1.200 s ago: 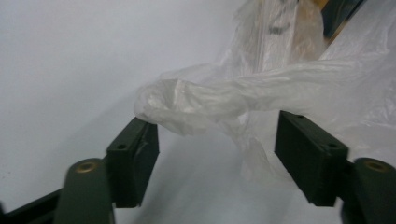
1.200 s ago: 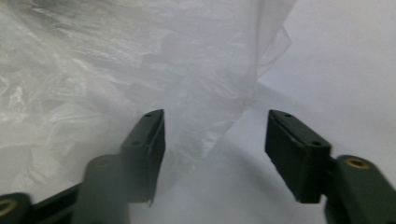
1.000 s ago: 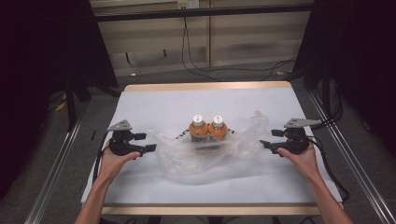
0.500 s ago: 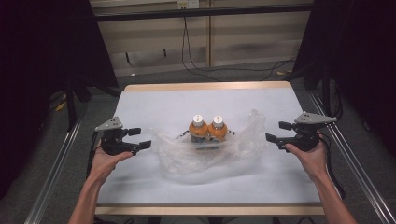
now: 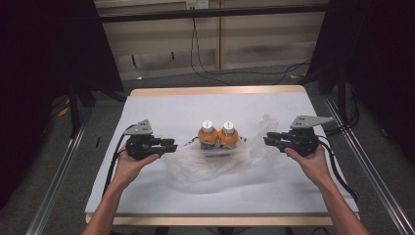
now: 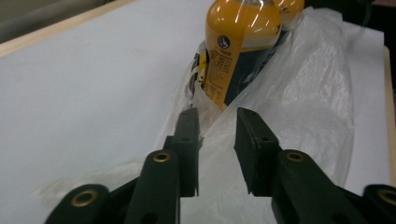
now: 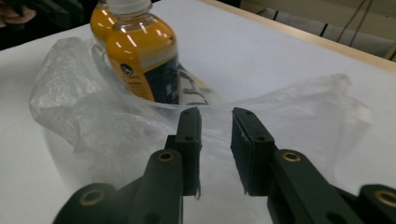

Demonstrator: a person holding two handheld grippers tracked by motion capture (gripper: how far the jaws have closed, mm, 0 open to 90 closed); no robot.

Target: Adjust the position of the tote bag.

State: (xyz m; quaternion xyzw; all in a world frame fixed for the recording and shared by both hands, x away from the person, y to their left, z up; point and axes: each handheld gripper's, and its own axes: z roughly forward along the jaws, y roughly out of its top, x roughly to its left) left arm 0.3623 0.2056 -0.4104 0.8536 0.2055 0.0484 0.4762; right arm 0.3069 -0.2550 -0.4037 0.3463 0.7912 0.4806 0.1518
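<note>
White sheeting covers the bench [image 5: 161,105], which has a pale wooden rim and dark curtains at either side. Two orange bottles [image 5: 218,136] stand upright, touching, near the bench's middle, on a crumpled clear plastic bag [image 5: 215,166] that spreads toward the near edge. The left gripper [image 5: 169,145] is just beside the bag's left edge, the right gripper [image 5: 270,140] at its right edge. Both point inward at the bottles. Each pair of jaws has just been closing and now stands narrow, with a gap and nothing pinched.

Bottle [image 6: 243,42] top cut off, second bottle [image 7: 100,21] mostly hidden
</note>
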